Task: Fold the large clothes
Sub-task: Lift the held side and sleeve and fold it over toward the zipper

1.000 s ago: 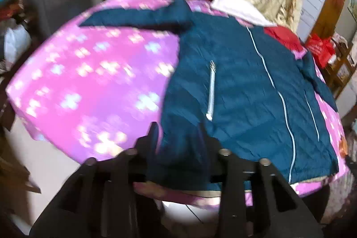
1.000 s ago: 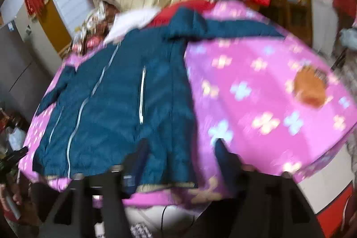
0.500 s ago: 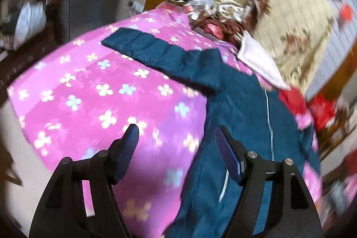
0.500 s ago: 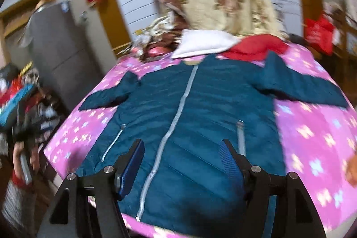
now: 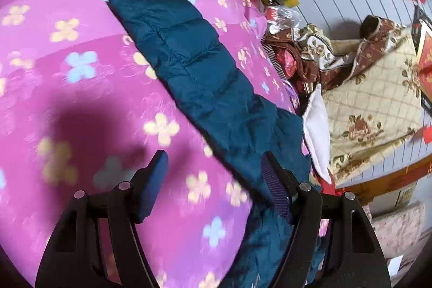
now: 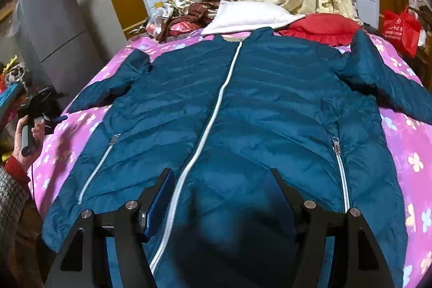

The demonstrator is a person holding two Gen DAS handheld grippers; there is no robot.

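Jacket point(image 6: 270, 109), quilted teal, lies flat and zipped on your pink flowered bed point(image 5: 67, 104).
Your left claw point(image 5: 214, 174) has just been opening; both it and your right claw point(image 6: 220, 196) gape empty, sleeves spread wide.

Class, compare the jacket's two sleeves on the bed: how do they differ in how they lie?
In the right wrist view, the left sleeve bends down beside the body, while the right sleeve stretches straight outward. The left sleeve's cuff shows; the right sleeve's runs out of frame. Both are teal, quilted, flat on the pink bedspread.
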